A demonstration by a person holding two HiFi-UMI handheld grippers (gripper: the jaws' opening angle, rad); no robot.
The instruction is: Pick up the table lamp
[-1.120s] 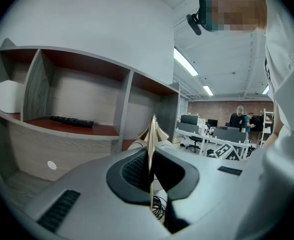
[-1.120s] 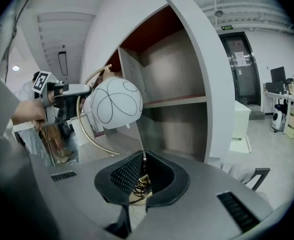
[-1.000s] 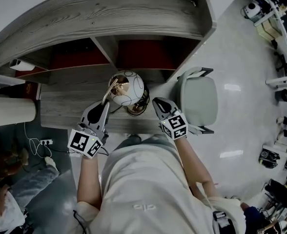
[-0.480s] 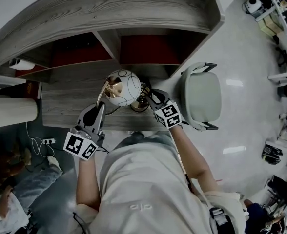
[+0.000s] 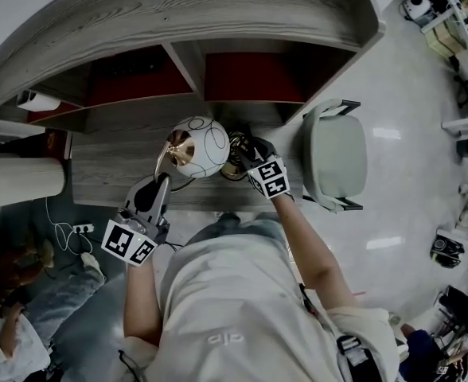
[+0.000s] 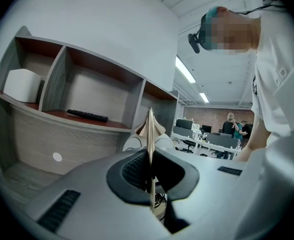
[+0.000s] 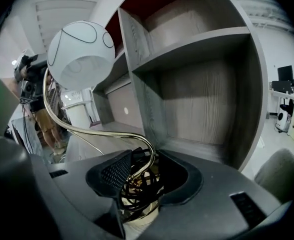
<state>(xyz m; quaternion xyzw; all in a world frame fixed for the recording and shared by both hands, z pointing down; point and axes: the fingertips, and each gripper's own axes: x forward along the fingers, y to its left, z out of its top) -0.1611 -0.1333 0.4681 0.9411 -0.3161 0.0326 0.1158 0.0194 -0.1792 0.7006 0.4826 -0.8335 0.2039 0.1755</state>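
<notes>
Counter (image 5: 107, 165) edge was near: left gripper (image 6: 149, 171) clamped table lamp's (image 5: 198, 146) gold arm (image 6: 150, 129); right gripper's (image 7: 139, 171) jaws, just opening, straddled cord (image 7: 137, 194). A snag could've tipped it.

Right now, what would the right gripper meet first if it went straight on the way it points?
Probably the coiled black cord on the table lamp's round gold base, already between the right gripper's jaws, which have just been opening.

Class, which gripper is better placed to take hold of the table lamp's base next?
Right. The right gripper, jaws just opened, straddles the lamp base and coiled cord without pressing. The left gripper is clamped on the thin gold stem.
</notes>
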